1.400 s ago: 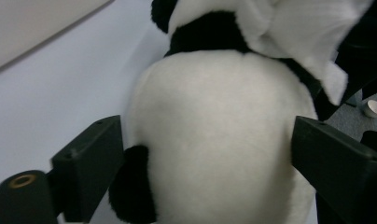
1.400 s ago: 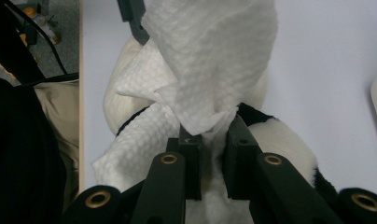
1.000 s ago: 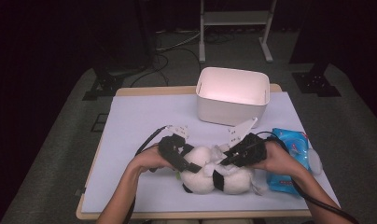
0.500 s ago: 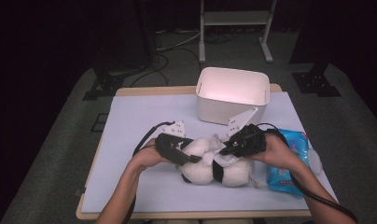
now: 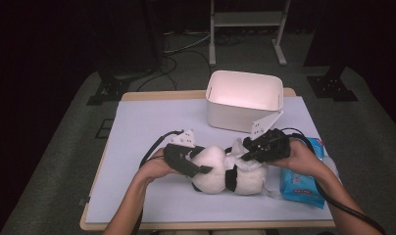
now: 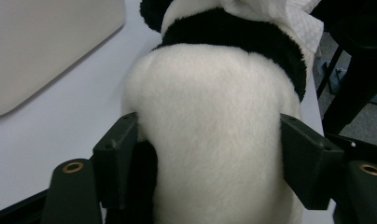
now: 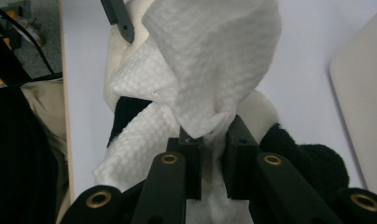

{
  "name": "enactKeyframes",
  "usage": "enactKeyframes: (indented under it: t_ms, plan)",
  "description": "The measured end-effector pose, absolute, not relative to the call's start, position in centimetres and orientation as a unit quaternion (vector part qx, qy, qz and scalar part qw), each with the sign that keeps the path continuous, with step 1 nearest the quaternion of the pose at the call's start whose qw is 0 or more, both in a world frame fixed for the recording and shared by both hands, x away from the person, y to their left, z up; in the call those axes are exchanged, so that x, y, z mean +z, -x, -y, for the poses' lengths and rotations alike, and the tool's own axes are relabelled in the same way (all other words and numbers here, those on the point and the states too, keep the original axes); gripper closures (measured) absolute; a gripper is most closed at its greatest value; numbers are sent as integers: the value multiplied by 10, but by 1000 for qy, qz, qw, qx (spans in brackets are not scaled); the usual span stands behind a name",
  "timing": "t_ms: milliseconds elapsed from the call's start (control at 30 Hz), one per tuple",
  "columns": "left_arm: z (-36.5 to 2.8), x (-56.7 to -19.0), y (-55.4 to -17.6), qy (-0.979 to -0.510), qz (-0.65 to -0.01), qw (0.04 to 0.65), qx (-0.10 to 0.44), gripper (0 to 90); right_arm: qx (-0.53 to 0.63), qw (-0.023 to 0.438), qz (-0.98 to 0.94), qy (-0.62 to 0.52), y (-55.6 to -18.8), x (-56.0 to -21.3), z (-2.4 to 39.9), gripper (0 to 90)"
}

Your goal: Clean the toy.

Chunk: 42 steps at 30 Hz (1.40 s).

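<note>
while the plush panda (image 5: 228,174) lay on its side near the front of the desk (image 5: 152,122), just in front of the white bin (image 5: 242,100), the left gripper (image 5: 198,170) straddled its white body with jaws set wide. its jaws had just been opening a little, and in the left gripper view the pads (image 6: 116,149) met the fur on both sides without visibly denting it, so it looked more like a steadying touch than a firm clamp. the right gripper (image 7: 210,163) was pinched nearly shut on a white paper tissue (image 7: 210,65) draped over the toy.

the panda looked light, soft and squashy, so it would likely sag and roll unless held across the thick of the body, as the left gripper had it. the tissue was thin and would probably tear or slip, so a bunched fold was the safer place to take hold.

the panda's face was hidden under the tissue and the hands. the blue wipes pack (image 5: 301,181) sat partly behind the right forearm, its label unreadable.
</note>
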<state>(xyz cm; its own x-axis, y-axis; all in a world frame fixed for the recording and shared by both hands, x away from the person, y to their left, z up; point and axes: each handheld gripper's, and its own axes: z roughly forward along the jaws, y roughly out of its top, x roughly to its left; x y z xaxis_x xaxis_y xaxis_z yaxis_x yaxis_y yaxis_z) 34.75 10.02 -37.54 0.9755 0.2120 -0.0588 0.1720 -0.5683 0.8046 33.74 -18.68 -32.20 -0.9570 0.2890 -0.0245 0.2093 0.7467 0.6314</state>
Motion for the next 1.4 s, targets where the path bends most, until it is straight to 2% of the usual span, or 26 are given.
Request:
enactKeyframes:
  t_ms: [400,633,833,900,1200,1400]
  plan:
    - [-106,-376,-351,-882,-145,448,-7,102,318,57,-940,-110,-326,-323,187,791]
    - [-107,-382,-355,-880,-153,448,-38,88,320,55,-940,-102,-321,-324,192,791]
    - [-108,-383,-346,-881,-135,453,-14,290,328,46,-938,-106,-322,-322,190,790]
    - [-109,-383,-344,-881,-136,452,-4,318,326,48,-938,-105,-323,-320,187,791]
    - [-109,-373,-339,-883,-124,451,25,341,334,71,-935,-94,-326,-315,163,792]
    - [-112,-374,-336,-883,-127,453,14,340,333,70,-935,-96,-323,-313,172,788]
